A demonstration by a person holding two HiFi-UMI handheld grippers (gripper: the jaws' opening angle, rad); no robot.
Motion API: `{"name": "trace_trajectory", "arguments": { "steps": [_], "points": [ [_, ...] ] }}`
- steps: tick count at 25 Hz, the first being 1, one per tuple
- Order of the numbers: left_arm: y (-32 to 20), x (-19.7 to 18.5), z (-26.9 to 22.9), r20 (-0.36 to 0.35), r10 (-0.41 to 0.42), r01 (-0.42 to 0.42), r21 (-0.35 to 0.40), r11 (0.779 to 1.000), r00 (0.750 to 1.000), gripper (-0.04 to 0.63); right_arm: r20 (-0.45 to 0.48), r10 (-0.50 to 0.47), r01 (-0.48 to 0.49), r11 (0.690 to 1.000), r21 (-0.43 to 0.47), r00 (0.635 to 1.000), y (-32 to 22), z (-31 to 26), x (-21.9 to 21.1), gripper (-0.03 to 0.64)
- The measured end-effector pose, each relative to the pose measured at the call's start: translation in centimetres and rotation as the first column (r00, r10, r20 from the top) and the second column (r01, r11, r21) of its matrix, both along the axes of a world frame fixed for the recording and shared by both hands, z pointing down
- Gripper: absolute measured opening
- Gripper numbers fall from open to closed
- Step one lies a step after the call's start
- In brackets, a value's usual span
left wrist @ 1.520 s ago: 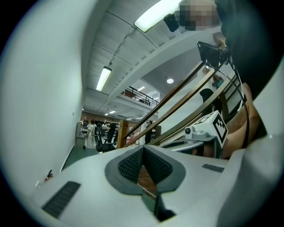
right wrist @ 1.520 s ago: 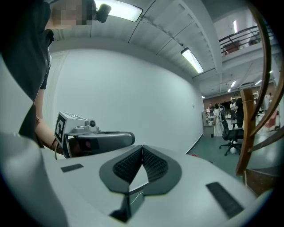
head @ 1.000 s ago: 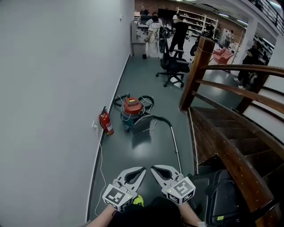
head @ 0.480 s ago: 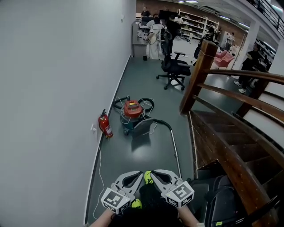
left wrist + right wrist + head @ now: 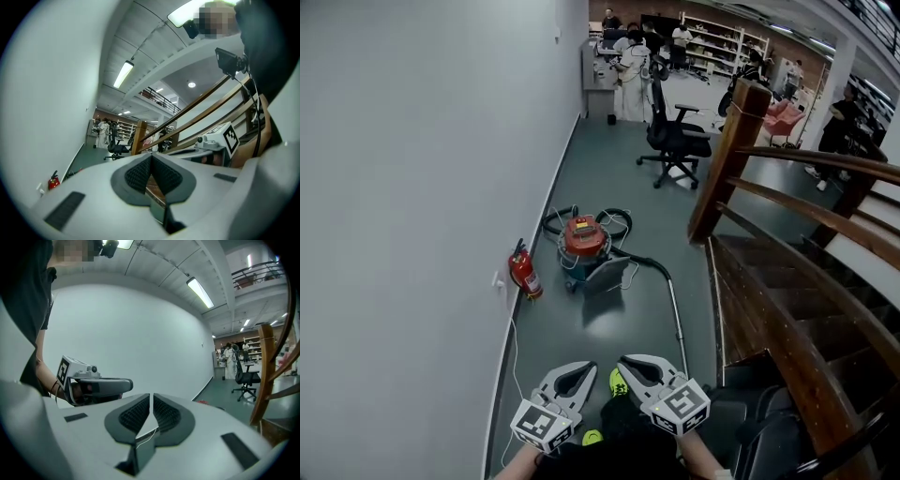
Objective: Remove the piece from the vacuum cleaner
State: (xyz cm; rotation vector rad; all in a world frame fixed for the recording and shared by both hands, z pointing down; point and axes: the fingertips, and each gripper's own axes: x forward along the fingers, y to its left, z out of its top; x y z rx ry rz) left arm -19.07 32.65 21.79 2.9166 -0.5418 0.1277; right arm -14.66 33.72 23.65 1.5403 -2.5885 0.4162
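The vacuum cleaner point(image 5: 583, 240), a red-topped canister with a dark hose and a long metal wand point(image 5: 676, 315), stands on the grey floor a few steps ahead, close to the left wall. Both grippers are held low at the bottom of the head view, far short of it. My left gripper point(image 5: 588, 368) is shut and empty; in its own view the pads point(image 5: 140, 172) meet with nothing between them. My right gripper point(image 5: 627, 362) is likewise shut and empty, as its own view point(image 5: 151, 398) shows. They point forward side by side.
A red fire extinguisher point(image 5: 525, 273) stands against the left wall beside the vacuum. A wooden staircase with a handrail point(image 5: 787, 192) fills the right. A black office chair point(image 5: 675, 141) and several people are further down the corridor. A white cable point(image 5: 514, 347) runs along the wall.
The view has advanced a little toward the vacuum cleaner, which sits lower in the frame. A yellow shoe has come into view between the grippers. Both stay shut.
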Motion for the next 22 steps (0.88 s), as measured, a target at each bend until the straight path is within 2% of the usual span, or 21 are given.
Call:
{"name": "trace_trajectory", "arguments": {
  "steps": [8, 12, 14, 18, 22],
  "points": [
    [-5.5, 4.4, 2.2, 0.052, 0.003, -0.002, -0.032, 0.999, 0.999, 0.008, 0.016, -0.007, 0.007, 1.0, -0.007, 1.0, -6.5, 1.3, 4.4, 0.018],
    [-8.1, 6.8, 2.7, 0.089, -0.016, 0.017, -0.014, 1.0, 0.996, 0.008, 0.01, -0.023, 0.023, 0.999, -0.032, 1.0, -9.1, 2.4, 6.2, 0.018],
    [-9.4, 7.9, 2.9, 0.094, -0.025, 0.026, -0.016, 1.0, 0.995, 0.008, 0.015, -0.031, 0.032, 0.999, -0.042, 0.999, -10.3, 2.7, 7.1, 0.018],
    [-12.2, 9.8, 3.6, 0.086, -0.038, 0.044, -0.069, 0.997, 0.996, 0.008, 0.016, -0.055, 0.056, 0.997, -0.059, 0.998, -13.1, 3.2, 8.9, 0.018],
    [-14.7, 11.4, 3.9, 0.107, -0.047, 0.054, -0.067, 0.996, 0.993, 0.008, 0.013, -0.089, 0.09, 0.994, -0.066, 0.996, -15.8, 3.3, 10.2, 0.018]
  ]
}}
